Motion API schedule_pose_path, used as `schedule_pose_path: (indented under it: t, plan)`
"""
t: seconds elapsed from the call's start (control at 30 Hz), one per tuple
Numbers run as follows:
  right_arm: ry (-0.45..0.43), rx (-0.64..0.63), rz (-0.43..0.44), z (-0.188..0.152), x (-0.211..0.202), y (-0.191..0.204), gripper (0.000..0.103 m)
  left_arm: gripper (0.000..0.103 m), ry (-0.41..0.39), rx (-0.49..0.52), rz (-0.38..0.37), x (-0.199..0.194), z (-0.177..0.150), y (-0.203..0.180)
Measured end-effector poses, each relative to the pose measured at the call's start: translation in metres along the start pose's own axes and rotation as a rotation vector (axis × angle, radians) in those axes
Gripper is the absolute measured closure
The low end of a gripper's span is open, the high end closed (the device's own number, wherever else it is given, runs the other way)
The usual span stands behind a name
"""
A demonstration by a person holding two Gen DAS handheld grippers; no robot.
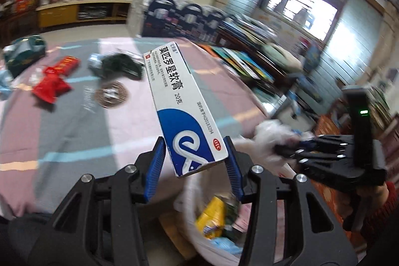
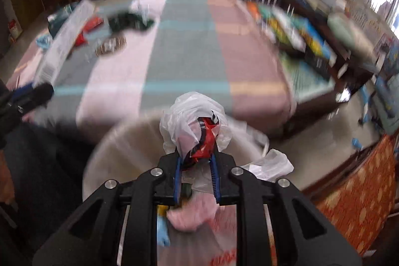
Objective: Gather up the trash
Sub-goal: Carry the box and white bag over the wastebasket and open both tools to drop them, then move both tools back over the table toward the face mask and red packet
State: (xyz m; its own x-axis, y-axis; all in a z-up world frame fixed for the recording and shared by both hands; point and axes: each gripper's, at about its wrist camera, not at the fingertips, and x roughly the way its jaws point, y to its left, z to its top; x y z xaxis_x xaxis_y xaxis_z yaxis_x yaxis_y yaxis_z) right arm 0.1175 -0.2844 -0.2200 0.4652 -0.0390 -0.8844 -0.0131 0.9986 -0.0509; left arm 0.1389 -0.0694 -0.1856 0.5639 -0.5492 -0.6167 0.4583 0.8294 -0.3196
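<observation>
A white and blue ointment box (image 1: 174,91) stands up between the blue pads of my left gripper (image 1: 194,143), which is shut on its lower end. It hangs over the white-lined trash bin (image 1: 192,193), where a yellow packet and blue scraps lie. My right gripper (image 2: 195,158) is shut on a crumpled clear plastic bag (image 2: 192,111) with a red wrapper (image 2: 207,141) inside, held above the same bin (image 2: 119,148). In the left wrist view the right gripper (image 1: 281,148) shows at the right with the bag. The left gripper (image 2: 32,94) and blurred box (image 2: 67,39) appear at the left edge.
A bed with a striped pink, grey and blue sheet (image 1: 74,141) carries more litter: red wrappers (image 1: 51,87), a dark green bag (image 1: 122,65), a round woven mat (image 1: 112,94), a teal bag (image 1: 23,54). Books (image 2: 299,34) line the bed's right side; an orange patterned cover (image 2: 359,196) is at right.
</observation>
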Motion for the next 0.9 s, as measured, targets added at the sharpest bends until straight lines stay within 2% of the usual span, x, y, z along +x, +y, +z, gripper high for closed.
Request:
schedule_pose_path:
  t: [0.07,0.1,0.17,0.23,0.33,0.4,0.47,0.5,0.53,0.6,0.73,0.9]
  plan:
    - [0.121,0.010,0.003,-0.021,0.022,-0.008,0.072,0.056,0.053,0.036,-0.048,0.010,-0.010,-0.016]
    - [0.141,0.016,-0.011,-0.028,0.025,-0.011,0.068,0.056,0.095,0.062,-0.080,0.016,-0.017,-0.025]
    - [0.116,0.058,-0.032,-0.033,0.021,-0.022,0.044,0.056,0.152,0.120,-0.107,0.027,-0.031,-0.042]
    - [0.044,0.153,-0.036,-0.029,0.004,-0.040,0.033,0.056,0.218,0.181,-0.135,0.037,-0.045,-0.057]
    - [-0.034,0.323,0.040,-0.019,-0.017,-0.069,0.029,0.054,0.303,0.238,-0.167,0.048,-0.060,-0.074]
    - [-0.062,0.413,0.084,-0.016,-0.023,-0.082,0.029,0.052,0.328,0.257,-0.176,0.051,-0.063,-0.078]
    - [-0.069,0.472,0.115,-0.016,-0.024,-0.088,0.028,0.037,0.336,0.257,-0.180,0.050,-0.064,-0.078]
    - [-0.067,0.485,0.122,-0.014,-0.024,-0.087,0.028,0.026,0.335,0.255,-0.171,0.050,-0.064,-0.077]
    - [-0.065,0.491,0.125,-0.014,-0.023,-0.085,0.028,0.023,0.334,0.248,-0.156,0.050,-0.064,-0.076]
    - [-0.060,0.488,0.128,-0.015,-0.020,-0.081,0.028,0.021,0.337,0.218,-0.140,0.050,-0.061,-0.069]
    - [-0.039,0.464,0.134,-0.010,-0.015,-0.064,0.028,0.019,0.301,0.126,-0.051,0.048,-0.048,-0.046]
    - [-0.082,0.425,0.131,0.008,-0.024,-0.038,0.028,0.015,0.185,0.046,0.088,0.030,-0.026,-0.014]
